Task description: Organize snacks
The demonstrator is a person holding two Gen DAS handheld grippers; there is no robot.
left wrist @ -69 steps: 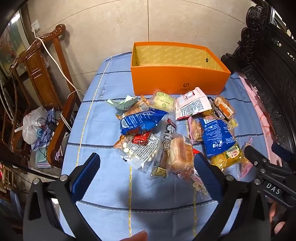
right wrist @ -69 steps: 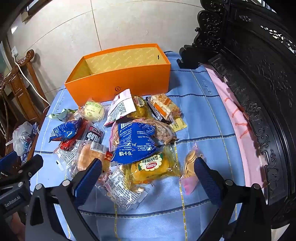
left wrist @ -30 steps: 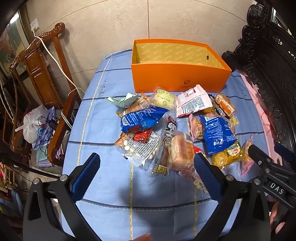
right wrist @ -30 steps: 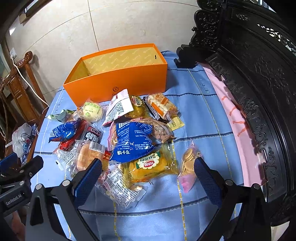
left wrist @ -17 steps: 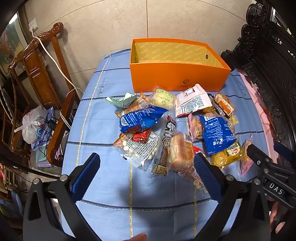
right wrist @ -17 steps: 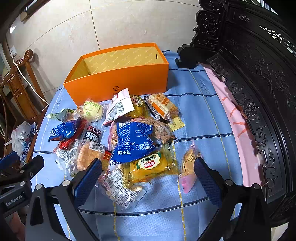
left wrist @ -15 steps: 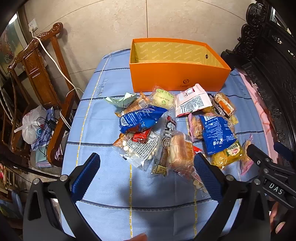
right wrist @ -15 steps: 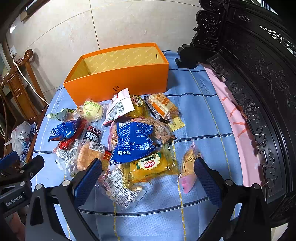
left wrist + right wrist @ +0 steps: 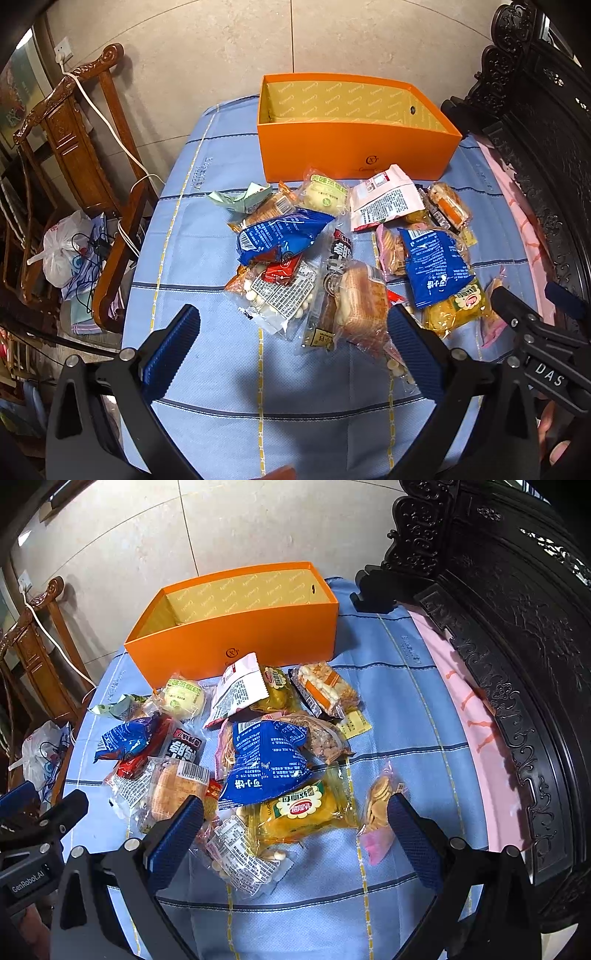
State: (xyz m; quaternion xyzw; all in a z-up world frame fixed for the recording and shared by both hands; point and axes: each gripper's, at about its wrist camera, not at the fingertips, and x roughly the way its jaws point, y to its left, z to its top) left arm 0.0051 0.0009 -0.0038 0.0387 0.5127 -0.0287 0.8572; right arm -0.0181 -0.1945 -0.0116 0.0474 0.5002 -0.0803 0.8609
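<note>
We're hovering the left gripper (image 9: 291, 347) and right gripper (image 9: 295, 834), fingers spread, nothing held. Yellow cake pack (image 9: 301, 810) is lying crosswise just ahead of the right; orange box (image 9: 236, 642) beyond.

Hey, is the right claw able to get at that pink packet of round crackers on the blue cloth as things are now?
Probably yes. The right claw is open and empty, and the pink cracker packet lies by itself at the pile's right edge, just inside the claw's right finger. Nothing lies on top of it.
</note>
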